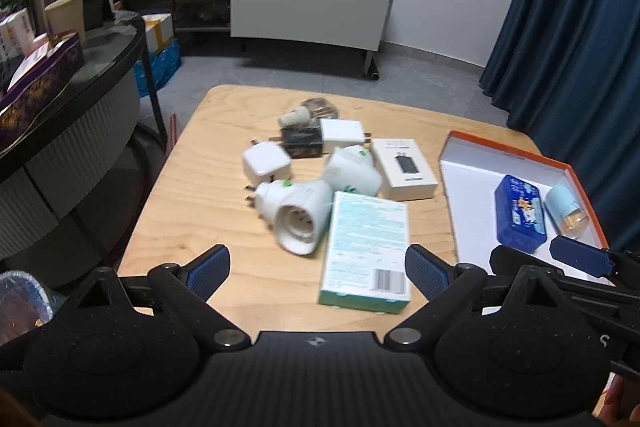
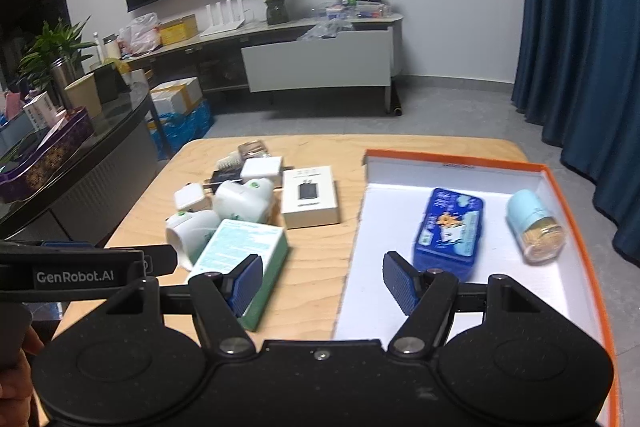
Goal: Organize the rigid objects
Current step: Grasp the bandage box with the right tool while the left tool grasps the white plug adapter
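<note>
Both tools were over the near edge of the wood table, empty. Left tool was spread wide, nothing btwn the pads, hovering just short of the green-and-white box lying flat at the front of the pile. Right tool was also apart, nothing gripped; it straddled the left wall of the orange-rimmed tray, left pad in front of the green box's corner, right pad over the tray's white floor.

Pile was mid-table, left of the tray: big white socket adapter on its side touching the green box, second white adapter behind it, small white charger, black cube, white cube, white carton w/ a black charger printed on it just beside the tray.

In the tray: blue tin lying flat, pale-blue jar on its side to its right, apart from it.
</note>
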A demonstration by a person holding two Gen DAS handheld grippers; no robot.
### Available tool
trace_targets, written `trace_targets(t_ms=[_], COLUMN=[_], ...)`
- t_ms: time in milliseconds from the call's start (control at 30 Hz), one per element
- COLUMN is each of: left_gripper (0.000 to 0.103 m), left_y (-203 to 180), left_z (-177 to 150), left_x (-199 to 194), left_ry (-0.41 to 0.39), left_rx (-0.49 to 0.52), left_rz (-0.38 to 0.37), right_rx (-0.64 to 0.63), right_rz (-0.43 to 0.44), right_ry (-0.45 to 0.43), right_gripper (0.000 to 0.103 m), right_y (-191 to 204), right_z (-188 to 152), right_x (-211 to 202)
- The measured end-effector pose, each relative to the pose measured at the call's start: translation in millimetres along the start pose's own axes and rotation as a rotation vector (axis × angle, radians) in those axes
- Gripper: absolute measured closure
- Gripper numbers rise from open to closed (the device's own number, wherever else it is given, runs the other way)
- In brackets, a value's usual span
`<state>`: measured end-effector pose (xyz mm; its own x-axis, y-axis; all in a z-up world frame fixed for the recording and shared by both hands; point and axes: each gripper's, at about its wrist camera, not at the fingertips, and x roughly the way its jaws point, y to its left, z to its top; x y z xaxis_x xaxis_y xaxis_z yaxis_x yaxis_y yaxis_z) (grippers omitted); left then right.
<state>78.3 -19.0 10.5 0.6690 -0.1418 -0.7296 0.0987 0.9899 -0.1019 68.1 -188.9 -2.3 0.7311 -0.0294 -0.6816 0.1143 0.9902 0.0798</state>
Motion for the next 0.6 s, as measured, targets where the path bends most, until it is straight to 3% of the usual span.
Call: trace_targets(t_ms=[333,600], left_gripper=[0.006,0.006], left_y=[27,55], left_z=[-6,-3], left_x=[9,13], left_ry=[0.027,0.030], left_rx=[-0.038,-0.094], left_rz=[0.023,0.073], right_rx=[0.006,0.054], right_rz=[0.054,0.099], right_ry=[0.049,0.112], right_gripper=[0.022,0.012], right_y=[20,34], right_z=[-9,-10], right_x=[20,50])
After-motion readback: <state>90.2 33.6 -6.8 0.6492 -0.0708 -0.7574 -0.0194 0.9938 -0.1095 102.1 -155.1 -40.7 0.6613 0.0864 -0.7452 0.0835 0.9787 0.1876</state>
